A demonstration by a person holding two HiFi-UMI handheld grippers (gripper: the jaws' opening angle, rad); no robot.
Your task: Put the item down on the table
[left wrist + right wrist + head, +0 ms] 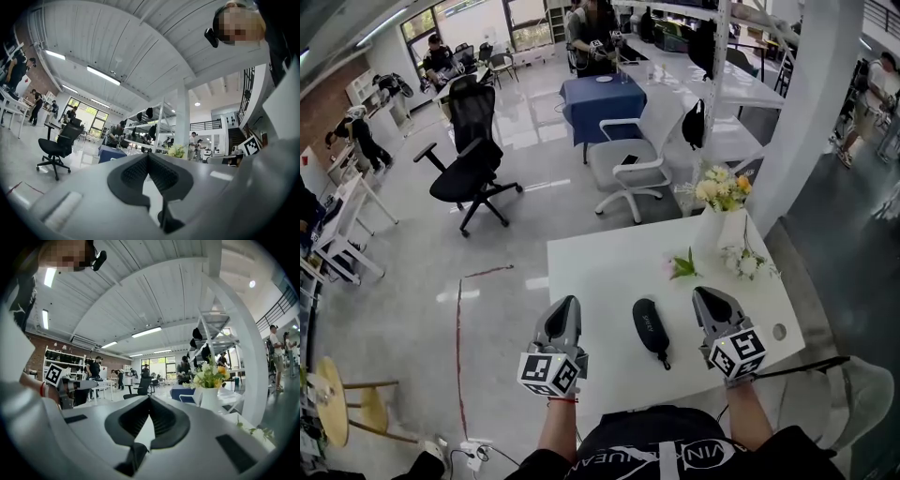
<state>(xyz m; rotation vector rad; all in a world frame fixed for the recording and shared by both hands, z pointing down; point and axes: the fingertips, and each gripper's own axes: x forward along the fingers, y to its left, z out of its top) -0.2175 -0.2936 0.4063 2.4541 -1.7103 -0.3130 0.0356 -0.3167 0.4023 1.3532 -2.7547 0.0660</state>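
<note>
A black oblong case [652, 328] lies flat on the white table [600, 272], between my two grippers and touching neither. My left gripper [570, 302] hovers over the table's left part with its jaws together and nothing in them. The right gripper [703, 294] is held to the right of the case, also shut and empty. In the left gripper view the pads [140, 171] meet at the tip of the left gripper [149, 157]. The right gripper view shows the same for the right gripper [149, 400]. Both cameras point up and out over the room.
A white vase of flowers [722, 220] stands at the table's far right corner, with loose stems [682, 267] and white blossoms [745, 264] lying near it. A cable hole [780, 331] sits by the right edge. A grey chair [628, 169] and a black chair [473, 159] stand beyond the table.
</note>
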